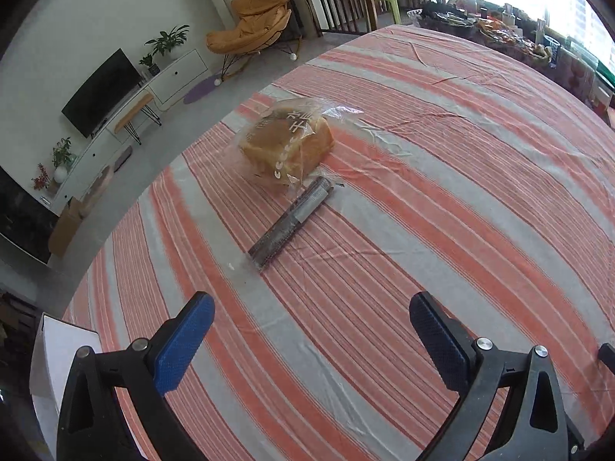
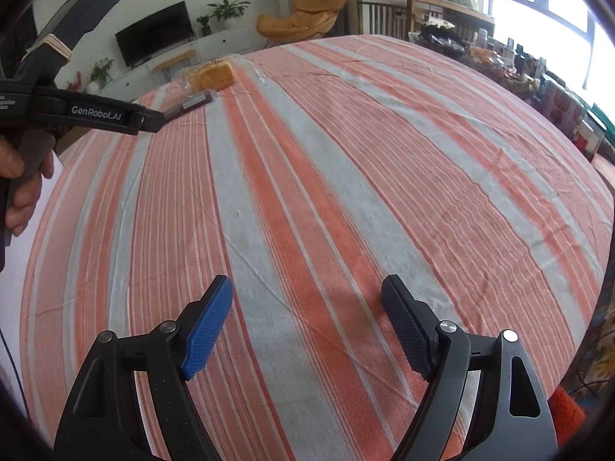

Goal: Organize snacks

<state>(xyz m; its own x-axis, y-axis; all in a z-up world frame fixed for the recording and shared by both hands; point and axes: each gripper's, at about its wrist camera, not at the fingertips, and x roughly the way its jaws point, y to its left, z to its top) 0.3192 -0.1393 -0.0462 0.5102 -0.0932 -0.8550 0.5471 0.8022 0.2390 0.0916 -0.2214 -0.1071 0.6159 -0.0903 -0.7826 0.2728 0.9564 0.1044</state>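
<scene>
Both sets of jaws stand spread wide with nothing between them. On the left gripper (image 1: 311,319), the blue pads (image 1: 184,342) hang above the striped cloth of the surface (image 1: 442,199), grasping nothing. Ahead of those jaws and a little to their left lies a long dark snack packet (image 1: 291,223), flat on the cloth and slanted away. Just beyond its far end, touching or nearly so, sits a loaf of bread in a clear bag (image 1: 286,142), near the surface's far-left edge.

The right gripper (image 2: 307,299) is likewise released, its pads over bare cloth. From its view the bread (image 2: 212,75) and the packet (image 2: 191,105) lie well apart from its jaws, far ahead and to the left. The left gripper's black body (image 2: 96,115) reaches in from the left, and a hand (image 2: 23,188) holds its handle.
</scene>
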